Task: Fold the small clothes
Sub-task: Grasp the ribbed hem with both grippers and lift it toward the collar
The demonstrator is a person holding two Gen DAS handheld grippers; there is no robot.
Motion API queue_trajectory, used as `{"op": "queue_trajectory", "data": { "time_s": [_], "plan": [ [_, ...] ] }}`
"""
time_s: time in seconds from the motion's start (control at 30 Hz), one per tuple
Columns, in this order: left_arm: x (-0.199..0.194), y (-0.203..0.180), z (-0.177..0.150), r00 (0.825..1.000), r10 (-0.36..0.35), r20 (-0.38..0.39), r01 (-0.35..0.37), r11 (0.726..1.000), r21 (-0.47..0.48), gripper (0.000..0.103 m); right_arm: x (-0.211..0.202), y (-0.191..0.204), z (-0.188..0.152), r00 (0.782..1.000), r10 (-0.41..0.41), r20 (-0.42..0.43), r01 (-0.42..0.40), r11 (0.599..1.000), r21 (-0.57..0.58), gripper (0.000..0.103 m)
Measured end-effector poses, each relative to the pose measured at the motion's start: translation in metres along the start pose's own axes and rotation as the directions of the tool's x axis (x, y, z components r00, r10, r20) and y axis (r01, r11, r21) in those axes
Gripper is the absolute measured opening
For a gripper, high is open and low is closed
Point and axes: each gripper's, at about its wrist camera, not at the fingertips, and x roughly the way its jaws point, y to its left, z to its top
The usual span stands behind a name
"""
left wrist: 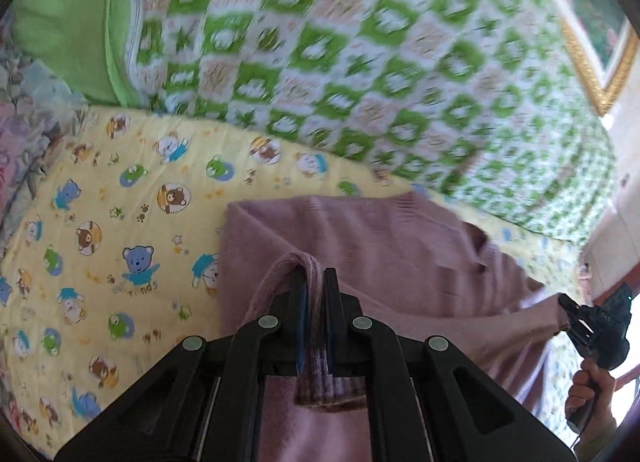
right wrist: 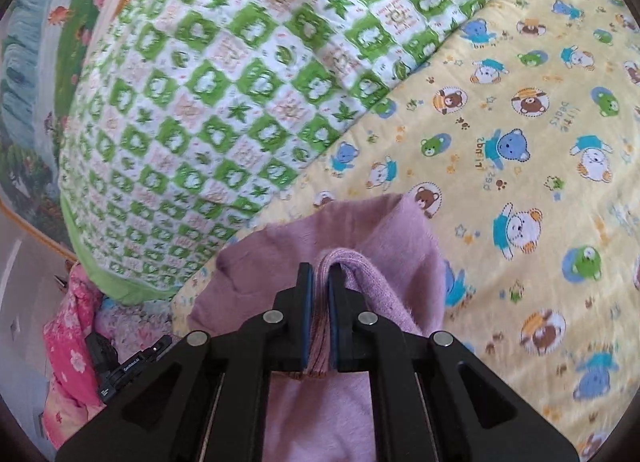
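Note:
A mauve knitted sweater (left wrist: 380, 238) is stretched above the yellow bear-print sheet (left wrist: 100, 222). My left gripper (left wrist: 315, 276) is shut on a folded edge of the knit, which loops over its fingertips. Seen from the left wrist, my right gripper (left wrist: 570, 320) pinches the sweater's far corner at the right edge, a hand (left wrist: 588, 390) on its handle. In the right wrist view the sweater (right wrist: 360, 230) hangs ahead of my right gripper (right wrist: 319, 276), which is shut on a bunched fold of it. The left gripper's body (right wrist: 128, 362) shows at the lower left there.
A green-and-white patterned quilt (left wrist: 380, 62) lies bunched along the sheet's far side, with a plain green pillow (left wrist: 68, 22) beside it. The quilt (right wrist: 200, 102) fills the upper left of the right wrist view. Pink floral cloth (right wrist: 72, 342) lies low left. A gold-framed picture (left wrist: 600, 62) is behind.

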Motion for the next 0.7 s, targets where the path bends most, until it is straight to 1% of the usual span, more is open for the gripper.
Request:
{"op": "queue_trajectory", "data": {
  "time_s": [0.17, 0.3, 0.5, 0.63, 0.7],
  "plan": [
    [0.038, 0.017, 0.000, 0.999, 0.025, -0.041, -0.026, 0.999, -0.030, 0.005, 0.024, -0.015, 0.005, 0.998, -0.055, -0.032, 0.055, 0.998, -0.017, 0.008],
    [0.049, 0.018, -0.002, 0.999, 0.024, -0.042, -0.025, 0.999, -0.025, 0.005, 0.028, -0.021, 0.004, 0.998, -0.059, -0.036, 0.059, 0.998, -0.015, 0.008],
    [0.055, 0.017, 0.002, 0.999, 0.023, -0.040, -0.024, 0.999, -0.021, 0.005, 0.033, -0.018, 0.008, 0.996, -0.079, -0.029, 0.079, 0.996, -0.032, 0.008],
    [0.066, 0.013, 0.003, 0.998, 0.048, -0.049, -0.049, 0.999, -0.016, 0.007, 0.039, -0.021, 0.009, 0.995, -0.102, -0.023, 0.101, 0.995, -0.016, 0.008],
    [0.069, 0.010, 0.004, 0.996, 0.066, -0.059, -0.066, 0.998, -0.004, 0.011, 0.042, -0.022, 0.009, 0.994, -0.108, -0.025, 0.108, 0.994, -0.001, 0.010]
  ]
}}
